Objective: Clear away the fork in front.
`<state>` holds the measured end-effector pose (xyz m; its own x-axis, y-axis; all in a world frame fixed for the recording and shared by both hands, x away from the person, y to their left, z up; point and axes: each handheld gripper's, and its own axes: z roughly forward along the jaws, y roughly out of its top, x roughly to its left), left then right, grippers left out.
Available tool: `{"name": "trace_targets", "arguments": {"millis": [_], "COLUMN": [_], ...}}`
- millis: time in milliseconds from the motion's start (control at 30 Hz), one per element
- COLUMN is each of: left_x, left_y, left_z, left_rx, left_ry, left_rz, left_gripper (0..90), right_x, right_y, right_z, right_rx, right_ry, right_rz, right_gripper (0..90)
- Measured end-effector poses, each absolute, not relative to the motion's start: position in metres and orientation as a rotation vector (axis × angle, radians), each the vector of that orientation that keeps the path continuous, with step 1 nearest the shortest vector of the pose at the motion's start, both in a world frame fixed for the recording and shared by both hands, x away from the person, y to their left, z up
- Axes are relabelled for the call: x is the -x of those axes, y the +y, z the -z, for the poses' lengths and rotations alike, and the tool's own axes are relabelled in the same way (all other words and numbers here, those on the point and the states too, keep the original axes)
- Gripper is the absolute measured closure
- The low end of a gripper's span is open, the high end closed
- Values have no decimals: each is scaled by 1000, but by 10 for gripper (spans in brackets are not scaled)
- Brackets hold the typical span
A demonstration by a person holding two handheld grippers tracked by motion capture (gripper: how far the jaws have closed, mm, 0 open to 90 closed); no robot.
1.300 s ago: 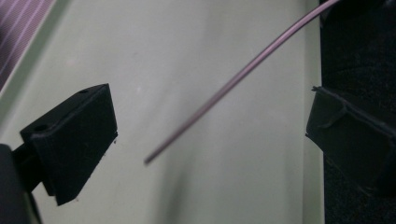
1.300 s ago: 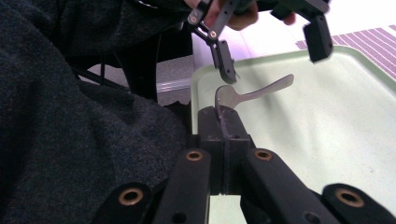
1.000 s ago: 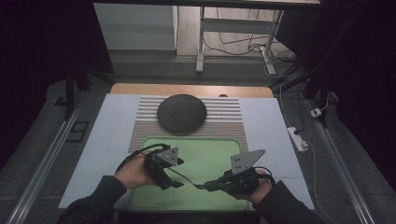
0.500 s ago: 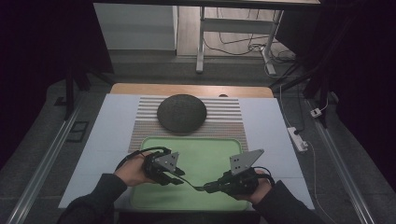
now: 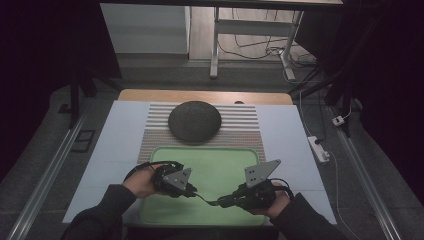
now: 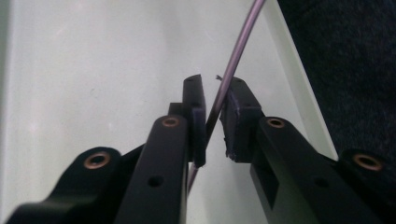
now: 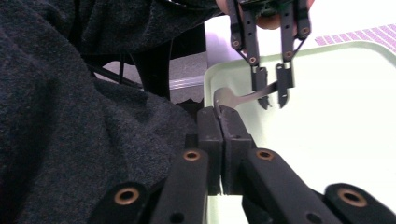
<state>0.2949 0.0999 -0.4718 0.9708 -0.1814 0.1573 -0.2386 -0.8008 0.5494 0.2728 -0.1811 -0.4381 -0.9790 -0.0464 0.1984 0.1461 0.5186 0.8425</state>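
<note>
A thin metal utensil hangs just above the green tray, spanning the gap between my two grippers. My right gripper is shut on its wider end, and the utensil runs from there to the left gripper. My left gripper has just been closing. The utensil lies edge-on and slanted between its pads, touching both. Both hands hold still near the tray's front edge.
A dark round domed object rests on a striped mat behind the tray. A white sheet covers the table. A power strip lies off the right edge. My dark sleeve is close beside the right gripper.
The left gripper's jaws have closed in on the utensil's end. Both hands and the right gripper have kept their places.
</note>
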Motion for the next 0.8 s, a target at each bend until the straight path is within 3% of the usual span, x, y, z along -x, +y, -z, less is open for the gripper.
{"name": "trace_targets", "arguments": {"millis": [167, 367, 800], "left_x": [-293, -296, -304], "left_y": [99, 101, 114], "left_z": [476, 474, 470], "left_rx": [-2539, -2560, -2612], "left_ry": [-352, -272, 233], "left_rz": [-121, -76, 111], "left_gripper": [854, 861, 861], "right_x": [-276, -280, -288], "right_y": [-182, -185, -203], "right_z": [439, 438, 441], "right_rx": [133, 229, 591], "right_ry": [-2588, -2618, -2789], "right_rz": [1449, 1498, 1514], "right_gripper": [711, 509, 193]}}
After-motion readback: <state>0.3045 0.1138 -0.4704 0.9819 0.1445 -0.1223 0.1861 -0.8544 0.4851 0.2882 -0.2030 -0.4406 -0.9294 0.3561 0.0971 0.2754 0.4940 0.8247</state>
